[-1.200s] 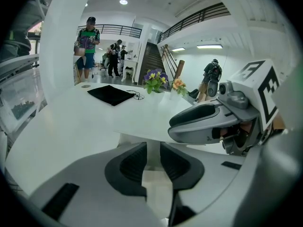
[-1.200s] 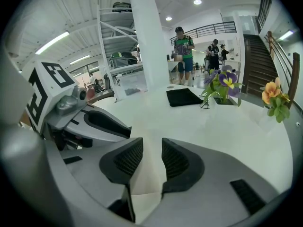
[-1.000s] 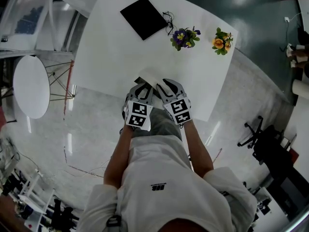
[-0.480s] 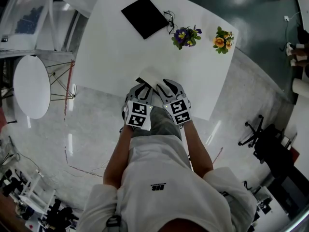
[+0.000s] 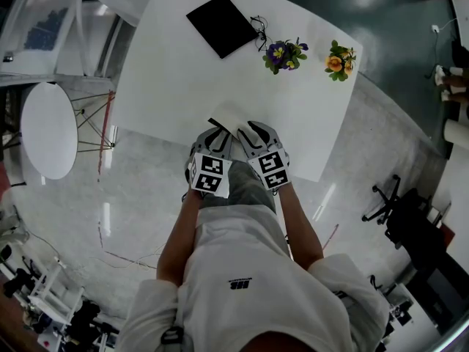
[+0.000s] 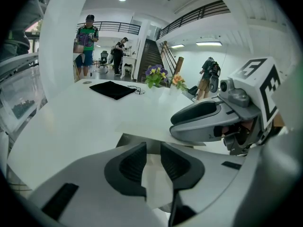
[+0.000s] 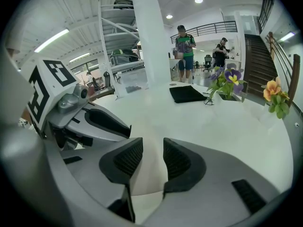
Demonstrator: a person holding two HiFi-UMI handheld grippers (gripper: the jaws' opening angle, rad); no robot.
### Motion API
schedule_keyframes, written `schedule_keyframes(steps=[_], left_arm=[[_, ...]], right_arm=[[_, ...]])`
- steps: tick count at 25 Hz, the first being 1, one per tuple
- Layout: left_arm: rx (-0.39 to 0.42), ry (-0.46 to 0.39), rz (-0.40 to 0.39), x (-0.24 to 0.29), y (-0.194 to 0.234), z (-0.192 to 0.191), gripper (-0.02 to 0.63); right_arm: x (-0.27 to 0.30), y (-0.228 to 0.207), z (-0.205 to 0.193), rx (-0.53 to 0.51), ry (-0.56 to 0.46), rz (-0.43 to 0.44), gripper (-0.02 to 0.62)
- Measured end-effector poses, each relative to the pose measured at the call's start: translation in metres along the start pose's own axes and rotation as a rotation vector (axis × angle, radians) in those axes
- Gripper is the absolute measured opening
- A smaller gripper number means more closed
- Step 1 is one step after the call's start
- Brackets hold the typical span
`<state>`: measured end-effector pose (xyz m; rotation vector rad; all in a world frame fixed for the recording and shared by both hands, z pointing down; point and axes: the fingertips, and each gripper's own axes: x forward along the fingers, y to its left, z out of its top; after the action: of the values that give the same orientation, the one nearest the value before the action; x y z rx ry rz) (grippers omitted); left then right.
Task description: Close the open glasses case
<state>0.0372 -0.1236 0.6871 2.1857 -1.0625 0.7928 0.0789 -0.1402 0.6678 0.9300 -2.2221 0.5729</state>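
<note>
Still holding as 1 second ago, my left gripper (image 6: pixel 153 148) and right gripper (image 7: pixel 152 146), jaws nearly together, are pinching the flat white glasses case (image 5: pixel 229 114), dark lining showing.

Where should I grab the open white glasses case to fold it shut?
Probably the glasses case by its raised flap, pinched at the free edge from the person's side: it's a thin flat panel lifted off the table, so jaws fit around it.

Smooth matt table (image 5: pixel 183 72), glossy polished floor (image 5: pixel 135 185)
</note>
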Motion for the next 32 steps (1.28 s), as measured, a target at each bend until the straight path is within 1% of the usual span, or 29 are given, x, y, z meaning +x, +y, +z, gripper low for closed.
schedule_keyframes(steps=[14,19,22,32], left_arm=[[-0.01,0.026,0.007,-0.001,0.003,-0.015,0.109],[-0.01,0.037,0.012,-0.001,0.004,-0.02,0.109],[-0.008,0.039,0.014,0.0,0.005,-0.022,0.109],[-0.009,0.063,0.018,0.003,0.007,-0.033,0.109]], right_arm=[[0.003,0.009,-0.011,-0.008,0.02,0.006,0.13],[0.004,0.011,-0.009,-0.001,0.02,0.003,0.153],[0.003,0.014,-0.005,0.006,0.019,0.006,0.156],[0.007,0.017,-0.012,-0.007,0.032,-0.003,0.171]])
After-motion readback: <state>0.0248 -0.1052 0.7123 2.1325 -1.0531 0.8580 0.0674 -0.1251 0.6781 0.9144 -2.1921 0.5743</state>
